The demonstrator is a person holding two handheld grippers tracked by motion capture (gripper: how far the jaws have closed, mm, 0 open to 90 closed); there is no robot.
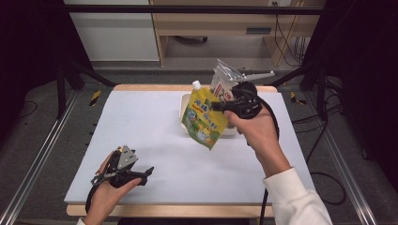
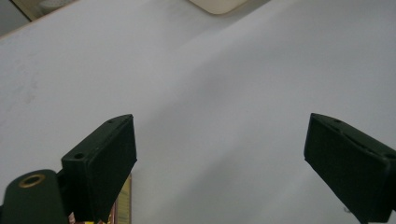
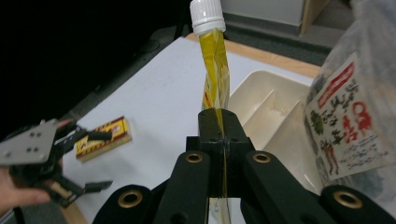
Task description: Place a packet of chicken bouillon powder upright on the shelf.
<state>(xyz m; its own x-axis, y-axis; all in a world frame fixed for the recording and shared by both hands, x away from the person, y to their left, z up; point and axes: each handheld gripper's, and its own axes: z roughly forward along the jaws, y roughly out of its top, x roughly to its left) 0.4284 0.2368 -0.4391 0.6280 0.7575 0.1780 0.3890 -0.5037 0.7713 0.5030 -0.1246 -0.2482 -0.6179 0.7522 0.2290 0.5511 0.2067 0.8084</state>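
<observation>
High view: yellow-green spout pouch (image 1: 202, 119) right of centre, pinched edge-on by right gripper (image 1: 220, 107), hanging over cream divided tray (image 1: 185, 104) on matte white table (image 1: 155, 136); crinkly clear bag (image 1: 225, 82) just behind. Left gripper (image 1: 141, 176) lower left, spread wide, holding nothing. Left gripper view: two blocky black pads far apart over bare white surface, sliver of yellow box (image 2: 122, 205) at bottom. Right gripper view: jaws clamped tight on glossy pouch, white screw cap (image 3: 207, 15) at top centre; flat yellow-red box (image 3: 102, 138) lying lower left.
</observation>
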